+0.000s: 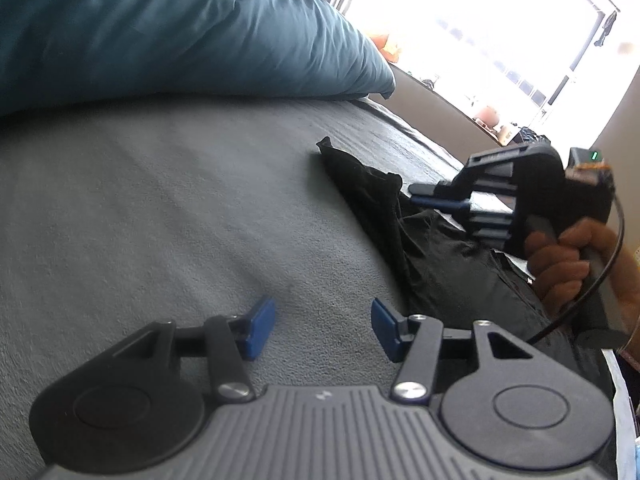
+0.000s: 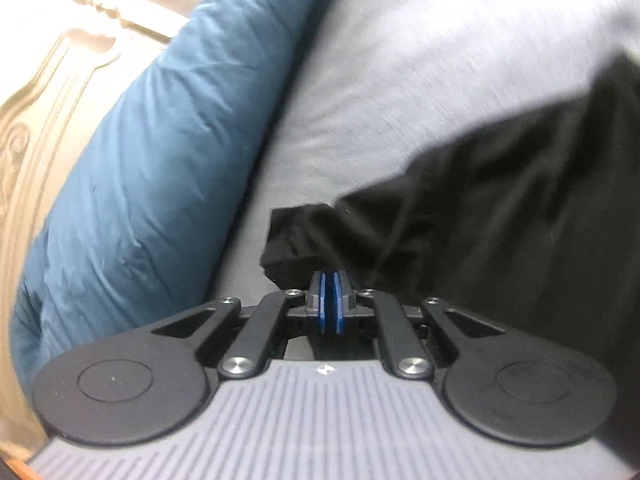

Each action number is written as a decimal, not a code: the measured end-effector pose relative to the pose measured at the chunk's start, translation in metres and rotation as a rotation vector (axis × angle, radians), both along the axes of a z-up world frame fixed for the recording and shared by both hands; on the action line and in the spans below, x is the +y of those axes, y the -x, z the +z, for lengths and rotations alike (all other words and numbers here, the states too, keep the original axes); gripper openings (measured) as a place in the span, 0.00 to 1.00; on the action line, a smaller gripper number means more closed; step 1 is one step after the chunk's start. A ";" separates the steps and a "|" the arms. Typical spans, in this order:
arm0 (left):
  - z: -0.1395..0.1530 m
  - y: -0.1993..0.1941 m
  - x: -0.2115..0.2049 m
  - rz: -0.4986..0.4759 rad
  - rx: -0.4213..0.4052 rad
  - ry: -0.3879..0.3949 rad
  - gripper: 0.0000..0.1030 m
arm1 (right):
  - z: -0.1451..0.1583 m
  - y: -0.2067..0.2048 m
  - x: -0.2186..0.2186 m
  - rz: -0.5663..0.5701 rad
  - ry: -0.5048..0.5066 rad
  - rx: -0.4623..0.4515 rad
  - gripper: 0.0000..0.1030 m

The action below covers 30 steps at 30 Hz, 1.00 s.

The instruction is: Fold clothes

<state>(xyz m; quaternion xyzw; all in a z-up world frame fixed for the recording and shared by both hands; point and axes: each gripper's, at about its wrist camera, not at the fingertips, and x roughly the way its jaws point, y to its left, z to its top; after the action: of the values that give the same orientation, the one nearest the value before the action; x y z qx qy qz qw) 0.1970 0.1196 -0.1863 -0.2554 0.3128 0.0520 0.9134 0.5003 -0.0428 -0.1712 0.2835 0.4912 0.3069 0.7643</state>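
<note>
A black garment (image 1: 432,256) lies crumpled on the grey bed sheet (image 1: 180,208), to the right of my left gripper (image 1: 323,328). The left gripper is open and empty, low over the bare sheet. My right gripper (image 1: 436,196) shows in the left wrist view, held in a hand just above the garment with its blue pads together. In the right wrist view the right gripper (image 2: 329,280) is shut, with nothing visible between its pads, and the black garment (image 2: 500,208) and its sleeve end (image 2: 296,240) lie just beyond the tips.
A large blue pillow (image 1: 168,28) lies at the head of the bed; it also shows in the right wrist view (image 2: 132,160). A carved headboard (image 2: 36,120) stands behind it. A bright window (image 1: 500,28) is beyond the bed's far edge.
</note>
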 end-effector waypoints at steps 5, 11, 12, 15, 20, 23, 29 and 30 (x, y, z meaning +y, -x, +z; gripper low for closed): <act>0.002 0.004 -0.002 -0.001 -0.002 -0.005 0.53 | 0.038 0.014 0.030 0.110 0.214 -0.209 0.11; 0.003 0.005 -0.004 0.000 0.003 0.002 0.53 | 0.051 0.056 0.082 0.355 0.585 -0.475 0.52; 0.004 0.005 -0.005 -0.001 0.004 0.005 0.53 | 0.048 0.060 0.088 0.377 0.655 -0.502 0.51; 0.005 0.007 -0.004 -0.003 0.004 0.009 0.53 | 0.037 0.058 0.091 0.356 0.729 -0.524 0.12; 0.005 0.011 -0.003 0.007 0.007 0.014 0.53 | 0.045 0.056 0.061 0.258 0.525 -0.465 0.02; 0.005 0.011 -0.004 0.012 0.005 0.017 0.53 | 0.047 0.053 0.047 0.260 0.323 -0.412 0.02; 0.006 0.011 -0.006 0.009 0.001 0.008 0.53 | 0.037 0.067 0.059 0.424 0.168 -0.382 0.03; 0.007 0.011 -0.007 0.007 0.003 0.003 0.53 | 0.026 0.067 0.069 0.471 0.165 -0.345 0.06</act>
<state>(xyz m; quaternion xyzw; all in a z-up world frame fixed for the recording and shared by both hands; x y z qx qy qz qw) 0.1857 0.1126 -0.1798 -0.2575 0.3134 0.0551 0.9124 0.4336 0.0261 -0.1452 0.0426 0.4297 0.4783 0.7647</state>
